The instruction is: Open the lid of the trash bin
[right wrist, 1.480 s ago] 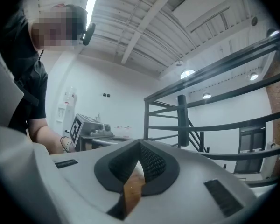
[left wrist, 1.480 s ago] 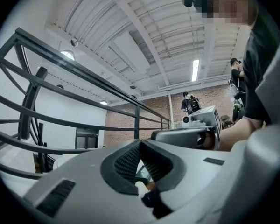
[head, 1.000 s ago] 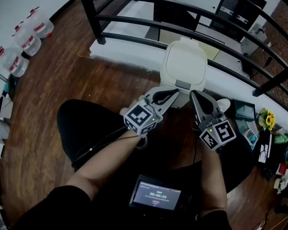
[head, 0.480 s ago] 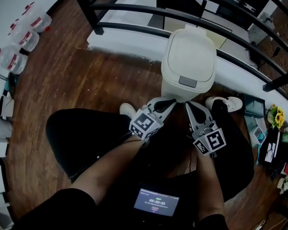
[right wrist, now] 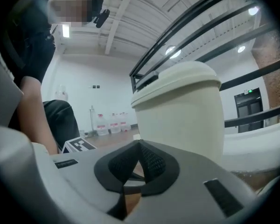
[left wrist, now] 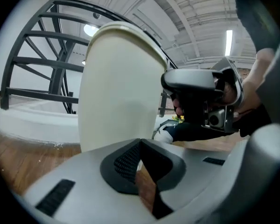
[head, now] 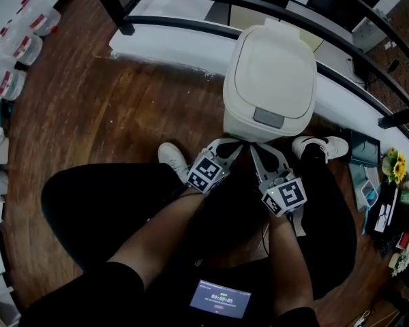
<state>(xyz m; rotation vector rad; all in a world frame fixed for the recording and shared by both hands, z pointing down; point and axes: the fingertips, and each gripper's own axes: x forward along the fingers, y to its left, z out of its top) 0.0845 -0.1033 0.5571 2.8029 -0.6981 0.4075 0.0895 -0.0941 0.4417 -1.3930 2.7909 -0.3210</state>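
A cream trash bin (head: pixel 269 73) stands by the white ledge, its lid down and a grey latch (head: pixel 268 118) at the lid's front edge. My left gripper (head: pixel 234 144) is shut and empty, its tips low at the bin's front, left of the latch. Close beside it, my right gripper (head: pixel 258 149) is also shut and empty. The left gripper view has the bin's side (left wrist: pixel 121 87) just beyond the closed tips (left wrist: pixel 140 143), with the right gripper (left wrist: pixel 200 97) to the right. The right gripper view shows the bin (right wrist: pixel 182 111) past the closed tips (right wrist: pixel 140 147).
A black railing (head: pixel 211 2) and a white ledge (head: pixel 163 46) run behind the bin. Water bottles (head: pixel 13 39) stand at the far left. White shoes (head: pixel 172 159) (head: pixel 324 145) rest on the wood floor. Small clutter with yellow flowers (head: pixel 394 169) sits at the right. A screen device (head: pixel 221 298) hangs below.
The bin has come nearer and larger in the head view. Both grippers have sunk lower and drawn together at the bin's front, staying shut.
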